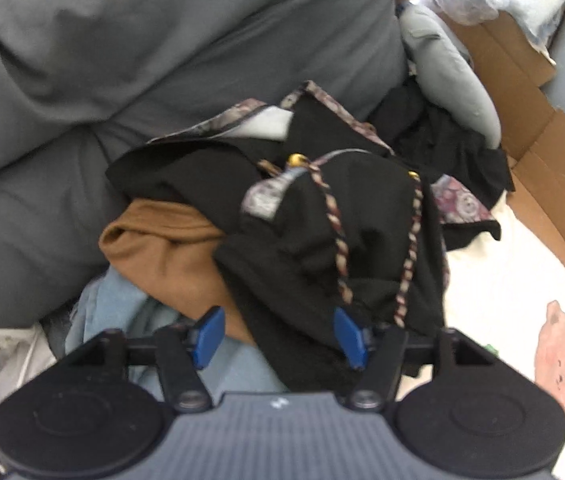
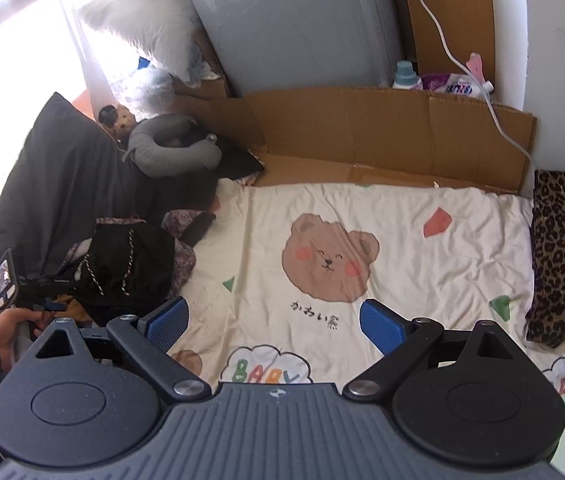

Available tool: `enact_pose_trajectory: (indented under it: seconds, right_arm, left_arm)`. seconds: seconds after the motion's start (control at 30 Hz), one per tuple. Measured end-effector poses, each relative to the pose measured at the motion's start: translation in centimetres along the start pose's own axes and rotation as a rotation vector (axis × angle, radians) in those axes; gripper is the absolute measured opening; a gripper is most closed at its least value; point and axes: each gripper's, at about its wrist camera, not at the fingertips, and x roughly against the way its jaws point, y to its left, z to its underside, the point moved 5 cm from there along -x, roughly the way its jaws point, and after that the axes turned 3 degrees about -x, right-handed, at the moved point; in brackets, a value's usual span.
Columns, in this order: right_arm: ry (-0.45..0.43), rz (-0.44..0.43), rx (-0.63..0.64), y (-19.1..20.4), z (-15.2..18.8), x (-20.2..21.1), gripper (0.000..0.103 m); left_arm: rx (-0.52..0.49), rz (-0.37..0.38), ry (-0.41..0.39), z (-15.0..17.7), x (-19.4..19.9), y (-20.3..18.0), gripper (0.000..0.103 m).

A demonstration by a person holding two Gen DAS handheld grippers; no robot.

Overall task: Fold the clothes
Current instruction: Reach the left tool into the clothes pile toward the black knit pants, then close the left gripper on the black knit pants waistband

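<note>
**Left tongs over the clothes heap, right tongs over bare bedding**

Left tongs [image 1: 278,338] stand parted over a black garment [image 1: 322,240], pads not pressing it. Right tongs [image 2: 274,320] gape empty above the bear-print sheet [image 2: 422,264]. Beyond lies a tan garment [image 1: 170,248], then the grey duvet [image 1: 142,60].

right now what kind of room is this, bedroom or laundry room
Most likely a bedroom. A cream sheet printed with a cartoon bear covers what looks like a bed, a grey duvet is bunched beside a pile of clothes, and a grey neck pillow lies by the wall.
</note>
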Motion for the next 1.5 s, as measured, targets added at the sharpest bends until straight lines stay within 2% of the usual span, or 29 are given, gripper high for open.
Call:
enact_pose_trajectory:
  seconds: [0.17,0.3,0.37,0.5,0.53,0.7,0.8,0.83,0.9,0.93,1.03,1.1,1.17,1.27,1.3,1.4,1.5]
  right_arm:
    - [0.046,0.017,-0.001,-0.4,1.1,-1.5,0.095]
    - [0.075,0.039,-0.003,-1.2,2.1,-2.1,0.095]
    - [0.085,0.048,-0.007,-1.5,2.5,-2.3,0.095]
    - [0.102,0.056,-0.002,-1.9,2.9,-2.5,0.095]
    - [0.106,0.059,-0.001,-2.0,2.9,-2.6,0.095]
    - [0.113,0.064,0.004,-2.2,2.8,-3.0,0.095]
    - [0.111,0.065,0.01,-2.1,2.7,-3.0,0.095]
    - [0.113,0.062,0.01,-2.1,2.7,-3.0,0.095]
    - [0.119,0.057,0.014,-1.9,2.7,-3.0,0.095]
    - [0.12,0.052,0.02,-1.7,2.6,-3.0,0.095]
    - [0.113,0.031,0.03,-1.2,2.4,-2.6,0.095]
    - [0.109,0.019,0.028,-1.0,2.3,-2.5,0.095]
    - [0.109,0.017,0.029,-1.0,2.4,-2.5,0.095]
    - [0.115,0.03,0.025,-1.3,2.8,-2.6,0.095]
    - [0.116,0.036,0.021,-1.5,2.9,-2.7,0.095]
    - [0.123,0.055,0.008,-2.1,3.1,-3.0,0.095]
    - [0.124,0.068,-0.006,-2.5,3.0,-3.2,0.095]
  left_arm:
    - [0.09,0.055,0.009,-0.6,-2.3,1.7,0.067]
    - [0.116,0.089,0.017,-1.1,-4.3,1.9,0.067]
    - [0.152,0.137,0.034,-1.1,-5.3,1.9,0.067]
    - [0.167,0.091,0.064,-0.3,-6.8,1.9,0.068]
    - [0.166,0.077,0.059,-0.2,-6.9,1.9,0.071]
    - [0.21,0.123,0.089,0.5,-7.8,2.1,0.077]
    - [0.256,0.156,0.08,0.6,-7.6,2.3,0.067]
    - [0.27,0.179,0.08,0.6,-7.6,2.3,0.054]
    - [0.312,0.219,0.07,0.6,-7.0,2.5,0.044]
    - [0.336,0.242,0.057,0.6,-6.6,2.8,0.033]
    - [0.333,0.276,0.053,0.5,-6.1,2.9,0.032]
    - [0.31,0.269,0.055,0.5,-6.3,2.7,0.037]
    - [0.291,0.254,0.052,0.6,-6.8,2.4,0.049]
    - [0.262,0.23,0.045,0.9,-7.6,2.1,0.059]
    - [0.265,0.229,0.038,0.8,-7.8,2.3,0.06]
    - [0.297,0.239,0.02,0.6,-8.3,2.7,0.058]
    - [0.298,0.245,0.003,0.2,-8.0,2.6,0.035]
